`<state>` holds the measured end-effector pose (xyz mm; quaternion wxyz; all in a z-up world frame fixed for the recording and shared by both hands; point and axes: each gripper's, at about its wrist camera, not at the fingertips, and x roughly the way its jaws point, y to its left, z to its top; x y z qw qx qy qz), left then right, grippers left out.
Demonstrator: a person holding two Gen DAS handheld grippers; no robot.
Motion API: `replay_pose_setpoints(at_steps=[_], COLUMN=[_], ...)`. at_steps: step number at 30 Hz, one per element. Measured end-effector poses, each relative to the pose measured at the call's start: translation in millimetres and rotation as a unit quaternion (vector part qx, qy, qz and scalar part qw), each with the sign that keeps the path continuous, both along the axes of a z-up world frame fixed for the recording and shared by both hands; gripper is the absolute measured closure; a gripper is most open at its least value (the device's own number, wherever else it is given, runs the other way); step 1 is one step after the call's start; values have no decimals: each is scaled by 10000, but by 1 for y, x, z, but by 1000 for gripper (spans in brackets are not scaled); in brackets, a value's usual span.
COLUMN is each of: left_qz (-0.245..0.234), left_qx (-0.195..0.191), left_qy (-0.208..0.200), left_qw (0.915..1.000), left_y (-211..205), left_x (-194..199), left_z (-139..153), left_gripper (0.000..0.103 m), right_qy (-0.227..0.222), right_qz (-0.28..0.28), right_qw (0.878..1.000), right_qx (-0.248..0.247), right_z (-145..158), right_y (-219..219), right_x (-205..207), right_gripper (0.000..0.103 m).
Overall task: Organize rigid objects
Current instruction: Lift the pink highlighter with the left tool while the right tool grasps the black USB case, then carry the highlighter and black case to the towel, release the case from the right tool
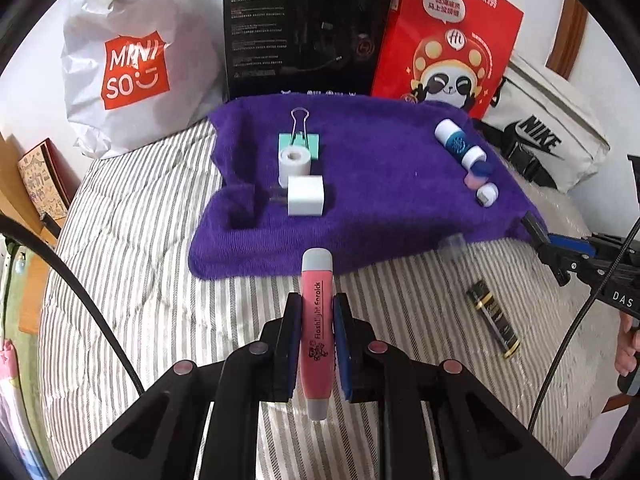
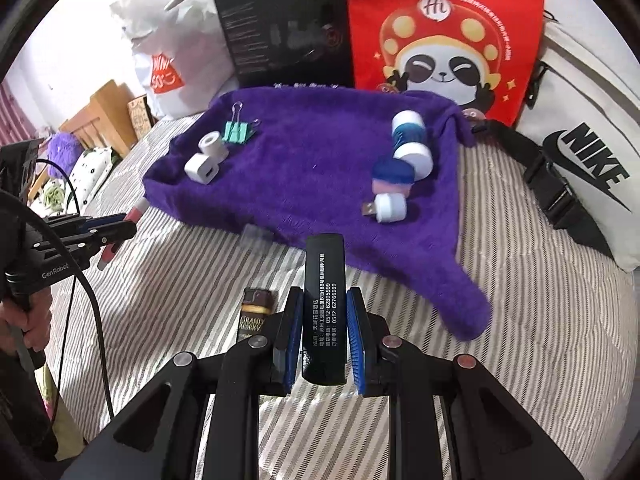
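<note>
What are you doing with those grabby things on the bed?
A person is tidying small things on a striped bed. The left gripper is shut on a pink flashlight pen, and the right gripper is shut on a black box; both are held just short of the purple towel. On the towel lie a white charger, a tape roll and a green binder clip on one side, and a blue-and-white bottle on the other. A dark chocolate bar lies on the sheet.
</note>
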<state>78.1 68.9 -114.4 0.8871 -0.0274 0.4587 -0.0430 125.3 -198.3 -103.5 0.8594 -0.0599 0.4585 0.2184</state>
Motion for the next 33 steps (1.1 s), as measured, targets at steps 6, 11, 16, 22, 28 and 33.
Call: replay_pose_setpoints(at_steps=[6, 11, 16, 22, 28, 33], left_qz=[-45, -37, -31, -34, -3, -3], left_qx=[-67, -81, -118, -164, -216, -228], left_qy=[-83, -112, -122, -96, -62, -52], left_qw=[9999, 9999, 9999, 9998, 9997, 9997], left_y=[0, 1, 5, 8, 14, 15], left_x=[14, 29, 41, 54, 63, 67], left_z=[9, 13, 15, 14, 10, 9], left_gripper=[88, 88, 88, 88, 88, 88], right_qy=[-73, -93, -129, -140, -10, 154], right_qz=[-134, -209, -225, -264, -332, -412], right_qw=[9998, 9996, 9996, 9995, 9994, 9990], right_qx=[101, 177, 146, 138, 123, 67], right_z=[9, 14, 20, 22, 9, -8], right_y=[0, 7, 20, 36, 45, 46], right_x=[20, 42, 71, 108, 137, 156], right_gripper=[81, 81, 81, 81, 81, 81])
